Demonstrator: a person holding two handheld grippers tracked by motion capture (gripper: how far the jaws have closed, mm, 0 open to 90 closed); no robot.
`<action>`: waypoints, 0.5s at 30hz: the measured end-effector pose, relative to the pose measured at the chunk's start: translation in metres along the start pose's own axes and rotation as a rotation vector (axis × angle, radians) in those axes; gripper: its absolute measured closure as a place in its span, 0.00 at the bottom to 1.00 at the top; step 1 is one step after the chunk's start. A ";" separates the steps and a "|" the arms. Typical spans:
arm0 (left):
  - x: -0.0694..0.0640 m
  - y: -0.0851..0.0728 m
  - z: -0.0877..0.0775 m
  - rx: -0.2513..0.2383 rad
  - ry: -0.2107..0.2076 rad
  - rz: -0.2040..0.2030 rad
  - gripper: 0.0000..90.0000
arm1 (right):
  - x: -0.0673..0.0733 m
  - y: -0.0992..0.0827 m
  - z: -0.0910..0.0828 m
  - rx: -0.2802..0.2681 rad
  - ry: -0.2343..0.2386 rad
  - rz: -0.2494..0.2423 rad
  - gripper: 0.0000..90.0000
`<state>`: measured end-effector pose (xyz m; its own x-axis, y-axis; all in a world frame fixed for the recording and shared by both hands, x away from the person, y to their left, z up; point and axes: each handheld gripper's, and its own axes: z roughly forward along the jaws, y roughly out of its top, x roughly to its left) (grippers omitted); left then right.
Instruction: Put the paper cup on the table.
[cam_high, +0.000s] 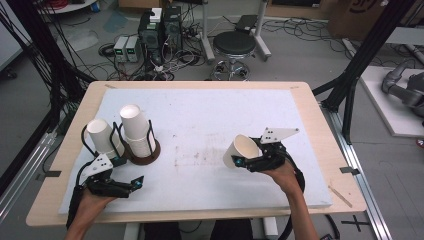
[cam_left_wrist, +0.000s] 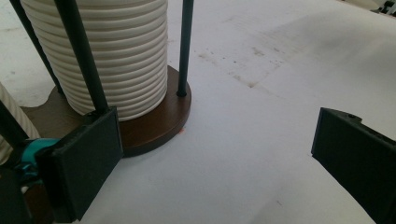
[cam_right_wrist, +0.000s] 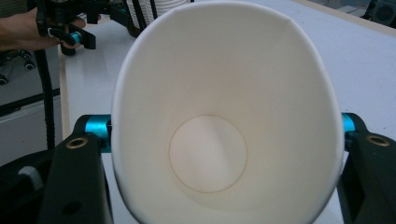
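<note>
White foam board (cam_high: 200, 130) covers my wooden table (cam_high: 320, 130). Near its left edge a dark brown round wooden base (cam_left_wrist: 154, 130) with thin black upright rods (cam_left_wrist: 185, 46) carries two stacks of ribbed white paper cups (cam_high: 136, 131); I cannot count the cups in either. One loose white paper cup (cam_high: 241, 150) is clamped by the right gripper (cam_high: 250, 161), jaws pressed on its sides so the rim is squeezed oval, mouth tipped towards the holder and raised above mid-board. My left gripper (cam_high: 127, 185) sits just in front of the base, jaws wide apart, empty. A rod partly hides the near stack; the second stack is cut off in the left gripper view.
</note>
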<state>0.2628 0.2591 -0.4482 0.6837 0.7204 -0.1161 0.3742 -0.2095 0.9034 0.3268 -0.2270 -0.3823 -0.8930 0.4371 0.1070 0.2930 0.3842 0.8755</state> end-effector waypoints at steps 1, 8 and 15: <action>0.000 0.000 0.000 -0.002 0.002 0.000 0.02 | 0.000 0.000 0.001 -0.001 0.002 0.002 0.35; 0.000 -0.001 0.001 -0.004 0.000 -0.001 0.02 | 0.000 0.005 0.011 0.020 -0.015 -0.018 0.35; 0.000 -0.001 0.002 0.004 -0.001 0.000 0.02 | 0.001 0.009 0.020 0.054 -0.018 -0.033 0.35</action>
<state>0.2638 0.2575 -0.4501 0.6847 0.7195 -0.1164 0.3764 -0.2123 0.9018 0.3352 -0.2071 -0.3839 -0.8962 0.4382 0.0694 0.2820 0.4419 0.8516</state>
